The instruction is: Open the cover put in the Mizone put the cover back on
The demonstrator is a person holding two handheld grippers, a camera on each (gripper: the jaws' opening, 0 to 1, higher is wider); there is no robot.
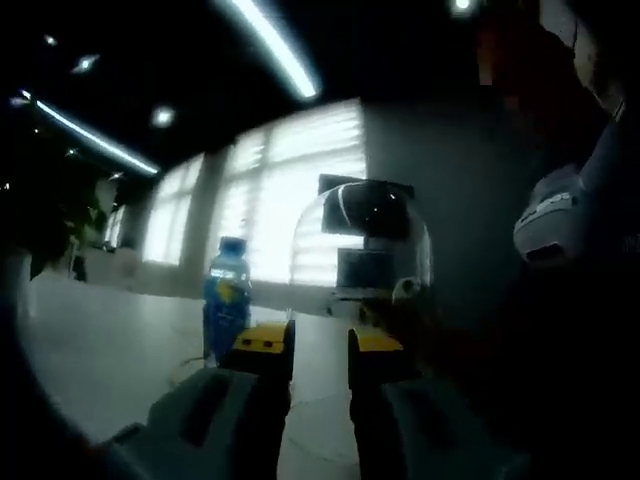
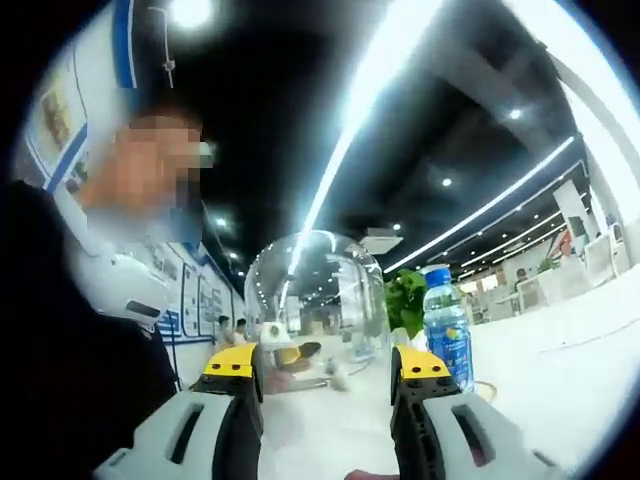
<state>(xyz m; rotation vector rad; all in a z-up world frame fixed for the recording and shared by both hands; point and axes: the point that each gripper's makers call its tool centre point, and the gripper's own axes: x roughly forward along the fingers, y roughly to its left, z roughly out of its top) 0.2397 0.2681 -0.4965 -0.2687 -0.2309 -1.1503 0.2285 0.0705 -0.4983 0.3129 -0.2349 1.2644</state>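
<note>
Left gripper [image 1: 320, 345]: 2 yellow-tipped jaws spread, a narrow gap between them, nothing held.
Right gripper [image 2: 328, 368]: 2 yellow-tipped jaws spread wide, nothing held.
Cover [image 2: 315, 295]: clear dome, standing on the white surface [image 2: 560, 370] just beyond the right gripper's jaws, centred in the gap between them. In the left gripper view the cover [image 1: 375, 255] rises above and past the right-hand jaw tip, dark against bright windows [image 1: 290, 190].
Mizone bottle [image 2: 448, 325]: blue cap and blue label, upright on the surface, just outside the right gripper's right jaw and beside the cover. In the left gripper view the Mizone bottle [image 1: 228, 295] stands just beyond the left jaw tip, left of the cover, apart from it.
Under cover: small pale objects, too blurred to tell.
Person [image 2: 100, 330]: dark clothes, beside the right gripper's left jaw.
Ceiling: long light strips [image 2: 350, 140].
</note>
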